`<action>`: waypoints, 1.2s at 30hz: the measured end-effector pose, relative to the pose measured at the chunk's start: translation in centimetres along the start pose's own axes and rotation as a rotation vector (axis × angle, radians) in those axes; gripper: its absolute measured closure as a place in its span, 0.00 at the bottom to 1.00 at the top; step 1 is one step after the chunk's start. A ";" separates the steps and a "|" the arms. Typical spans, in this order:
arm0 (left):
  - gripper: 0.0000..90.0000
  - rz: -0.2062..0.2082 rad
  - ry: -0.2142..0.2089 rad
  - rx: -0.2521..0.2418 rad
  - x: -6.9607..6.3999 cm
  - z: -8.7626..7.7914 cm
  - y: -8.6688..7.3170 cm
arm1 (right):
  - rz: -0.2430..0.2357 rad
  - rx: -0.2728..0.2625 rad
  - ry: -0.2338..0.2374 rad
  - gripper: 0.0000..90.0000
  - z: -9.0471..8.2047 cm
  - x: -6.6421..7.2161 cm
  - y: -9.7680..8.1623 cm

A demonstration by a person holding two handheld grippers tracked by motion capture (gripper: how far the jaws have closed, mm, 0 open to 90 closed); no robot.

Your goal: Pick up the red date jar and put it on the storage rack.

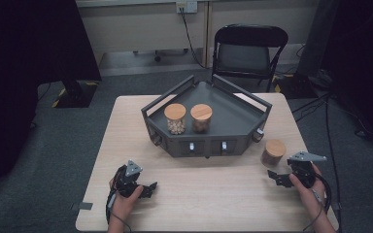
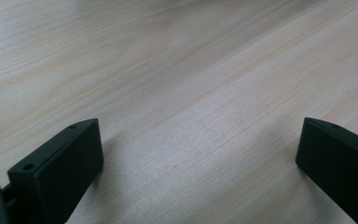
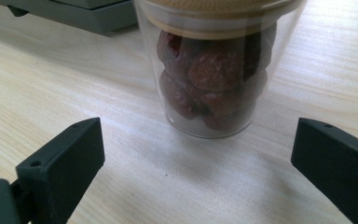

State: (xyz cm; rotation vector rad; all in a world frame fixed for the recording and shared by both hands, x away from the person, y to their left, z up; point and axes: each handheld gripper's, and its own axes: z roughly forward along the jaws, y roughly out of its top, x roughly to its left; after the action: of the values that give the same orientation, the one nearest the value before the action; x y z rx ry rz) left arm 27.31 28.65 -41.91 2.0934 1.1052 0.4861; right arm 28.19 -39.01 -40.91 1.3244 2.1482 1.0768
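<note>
Between the right claw (image 3: 198, 154) jaws, a jar (image 3: 216, 70) holds dark red fruit.

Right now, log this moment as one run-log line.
right hand-held gripper: open, facing jar of dried dates on table | left hand-held gripper: open, empty | tray: two jars

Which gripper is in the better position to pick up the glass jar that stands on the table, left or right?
Right. The right gripper is open just before the clear glass jar of dark red fruit; the left gripper faces only bare wooden table.
</note>
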 end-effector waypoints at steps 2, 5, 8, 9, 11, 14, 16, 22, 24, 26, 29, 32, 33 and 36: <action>0.00 0.000 0.000 0.000 0.0 0.0 0.0 | -0.001 0.001 0.004 0.02 0.1 0.0 0.1; 0.00 0.000 0.000 0.000 0.0 0.0 0.0 | -0.005 0.004 0.004 0.02 0.3 0.0 0.3; 0.00 0.000 0.000 0.000 0.0 0.0 0.0 | -0.008 0.002 0.001 0.02 0.4 0.1 0.4; 0.00 0.000 0.000 0.000 0.0 0.0 0.0 | -0.009 0.002 0.000 0.02 0.4 0.1 0.5; 0.00 0.000 0.000 0.000 0.0 0.0 0.0 | -0.009 0.001 0.003 0.02 0.5 0.1 0.6; 0.00 0.000 0.000 0.000 0.0 0.0 0.0 | -0.005 -0.002 0.003 0.02 0.5 0.1 0.7; 0.00 0.000 0.000 0.000 0.0 0.0 0.0 | -0.007 -0.002 0.002 0.02 0.6 0.1 0.7; 0.00 0.000 0.000 0.000 0.0 0.0 0.0 | -0.008 -0.014 -0.010 0.02 0.6 0.2 1.2; 0.00 0.000 0.000 0.000 0.0 0.0 0.0 | -0.011 -0.018 -0.010 0.02 0.6 0.2 1.4; 0.00 0.000 0.000 0.000 0.0 0.0 0.0 | -0.013 -0.019 -0.012 0.02 0.7 0.3 1.5; 0.00 0.000 0.000 0.000 0.0 0.0 0.0 | -0.021 -0.017 -0.020 0.02 0.9 0.5 1.8; 0.00 0.000 0.000 0.000 0.0 0.0 0.0 | -0.015 -0.017 -0.028 0.02 1.1 0.4 1.9; 0.00 0.000 0.000 0.000 0.0 0.0 0.0 | -0.012 -0.017 -0.031 0.02 1.2 0.4 1.9; 0.00 0.000 0.000 0.000 0.0 0.0 0.0 | -0.008 -0.019 -0.033 0.02 1.4 0.4 1.9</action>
State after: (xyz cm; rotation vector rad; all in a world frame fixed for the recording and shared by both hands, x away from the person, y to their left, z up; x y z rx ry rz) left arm 27.31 28.65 -41.91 2.0933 1.1051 0.4861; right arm 30.07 -37.63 -40.25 1.3149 2.1119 1.0623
